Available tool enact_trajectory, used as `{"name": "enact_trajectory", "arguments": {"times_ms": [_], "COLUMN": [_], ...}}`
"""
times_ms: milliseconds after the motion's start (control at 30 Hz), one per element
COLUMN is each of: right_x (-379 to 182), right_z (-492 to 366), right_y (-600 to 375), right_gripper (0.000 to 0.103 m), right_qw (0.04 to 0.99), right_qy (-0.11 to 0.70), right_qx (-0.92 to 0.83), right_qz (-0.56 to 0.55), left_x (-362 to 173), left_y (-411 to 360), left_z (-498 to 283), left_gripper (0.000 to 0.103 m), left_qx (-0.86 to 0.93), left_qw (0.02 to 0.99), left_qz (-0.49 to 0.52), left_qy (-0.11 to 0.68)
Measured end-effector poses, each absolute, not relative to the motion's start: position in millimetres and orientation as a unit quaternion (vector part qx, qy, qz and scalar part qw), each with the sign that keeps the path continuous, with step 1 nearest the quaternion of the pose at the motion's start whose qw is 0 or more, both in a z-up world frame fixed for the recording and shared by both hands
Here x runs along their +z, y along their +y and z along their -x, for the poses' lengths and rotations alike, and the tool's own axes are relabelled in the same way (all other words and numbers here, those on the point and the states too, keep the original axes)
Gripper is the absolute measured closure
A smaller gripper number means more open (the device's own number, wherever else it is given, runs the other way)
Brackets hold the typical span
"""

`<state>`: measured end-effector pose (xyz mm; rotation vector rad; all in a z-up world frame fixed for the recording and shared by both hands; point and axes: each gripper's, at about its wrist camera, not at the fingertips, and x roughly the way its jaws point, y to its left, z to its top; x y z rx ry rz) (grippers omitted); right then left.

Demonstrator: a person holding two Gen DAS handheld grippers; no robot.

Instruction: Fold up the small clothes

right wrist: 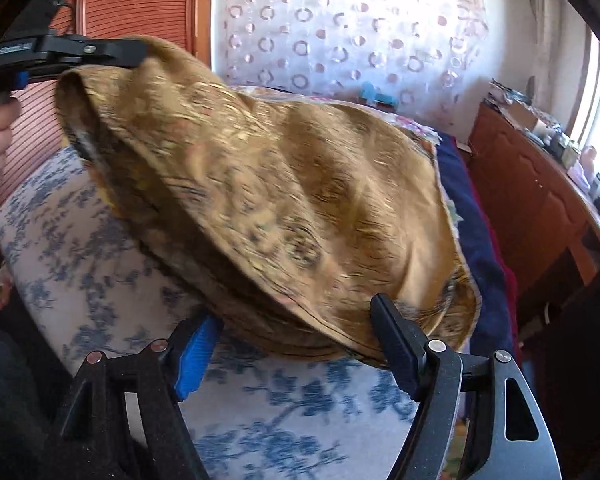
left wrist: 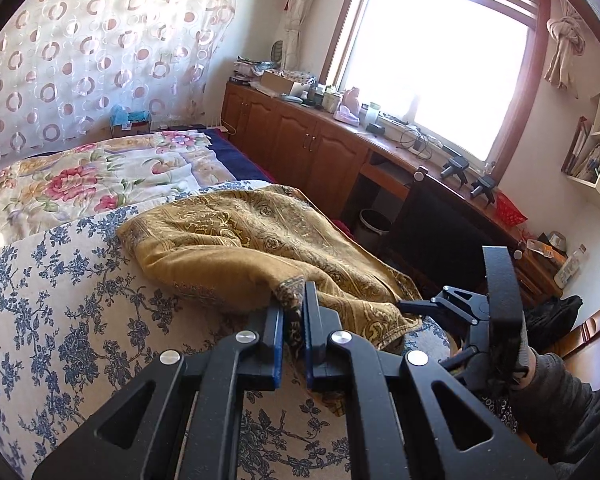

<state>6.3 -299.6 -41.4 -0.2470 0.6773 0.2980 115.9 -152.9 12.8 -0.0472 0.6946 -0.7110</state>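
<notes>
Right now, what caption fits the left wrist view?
Left gripper pinching golden-brown patterned cloth on a blue-flowered white bedspread.

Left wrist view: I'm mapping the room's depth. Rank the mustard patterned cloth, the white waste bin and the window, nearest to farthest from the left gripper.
1. mustard patterned cloth: clamped in the left gripper, on the bed.
2. white waste bin: right, under the desk.
3. window: upper right, far wall.

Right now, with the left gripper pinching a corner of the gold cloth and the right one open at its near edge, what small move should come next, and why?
Probably close the right gripper on the near hem of the gold cloth. Its jaws stand open with the hem between them, not yet pressed, while the left gripper is shut on a raised corner above the floral bedcover. A second hold would let both hands spread the cloth.
</notes>
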Motion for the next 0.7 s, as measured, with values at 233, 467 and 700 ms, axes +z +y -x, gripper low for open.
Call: {"name": "enact_trajectory", "arguments": {"times_ms": [233,467,700], "right_x": [-8,48,67], "right_z": [-37,-77,-159], "right_y": [-316,-300,-269], "right_gripper": [0.086,0.095,0.096], "right_qw": [0.937,0.95,0.948], "right_qy": [0.301,0.242,0.224], "right_qx": [0.158,0.157,0.161], "right_qz": [0.08,0.116,0.158], "left_x": [16,18,22], "left_y": [-149,-142,-116], "left_z": [-126,-146,-179], "left_gripper": [0.094,0.092,0.052], "left_qx": [-0.324,-0.285,-0.27], "left_qw": [0.888,0.906,0.911], "left_qz": [0.016,-0.007,0.004], "left_qy": [0.325,0.312,0.311]}}
